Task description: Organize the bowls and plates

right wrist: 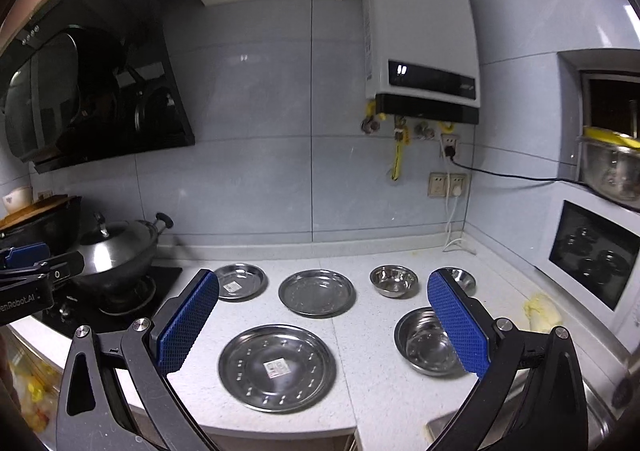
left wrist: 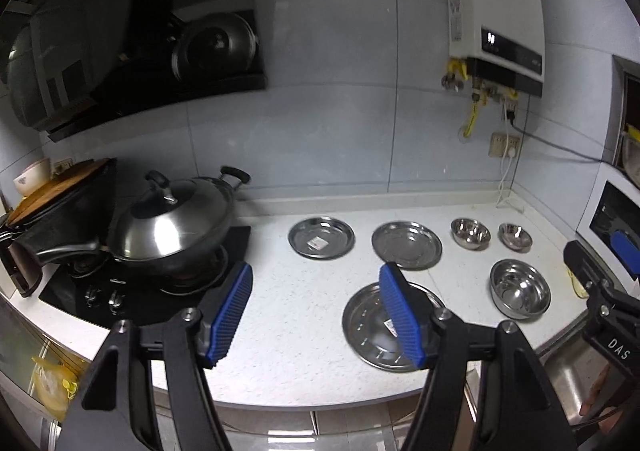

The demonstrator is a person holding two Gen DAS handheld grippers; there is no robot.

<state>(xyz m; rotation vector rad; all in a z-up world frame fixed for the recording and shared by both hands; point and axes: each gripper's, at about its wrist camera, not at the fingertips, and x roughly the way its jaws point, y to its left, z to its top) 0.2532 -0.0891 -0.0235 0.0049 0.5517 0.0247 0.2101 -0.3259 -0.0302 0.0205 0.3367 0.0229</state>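
Three steel plates lie on the white counter: a large one (right wrist: 277, 367) at the front, a middle one (right wrist: 317, 293) behind it, and a small one (right wrist: 239, 282) at the back left. Three steel bowls stand to the right: a large one (right wrist: 426, 339) in front, two small ones (right wrist: 394, 280) (right wrist: 462, 278) behind. In the left wrist view the large plate (left wrist: 366, 325) sits partly behind my right finger. My left gripper (left wrist: 316, 291) is open and empty above the counter. My right gripper (right wrist: 324, 307) is open and empty above the large plate.
A lidded wok (left wrist: 172, 227) sits on the black stove (left wrist: 132, 299) at the left. A white appliance (right wrist: 592, 255) stands at the right, with a yellowish cloth (right wrist: 542, 311) beside it. A sink (left wrist: 576, 371) lies at the front right. A water heater (right wrist: 420, 35) hangs on the wall.
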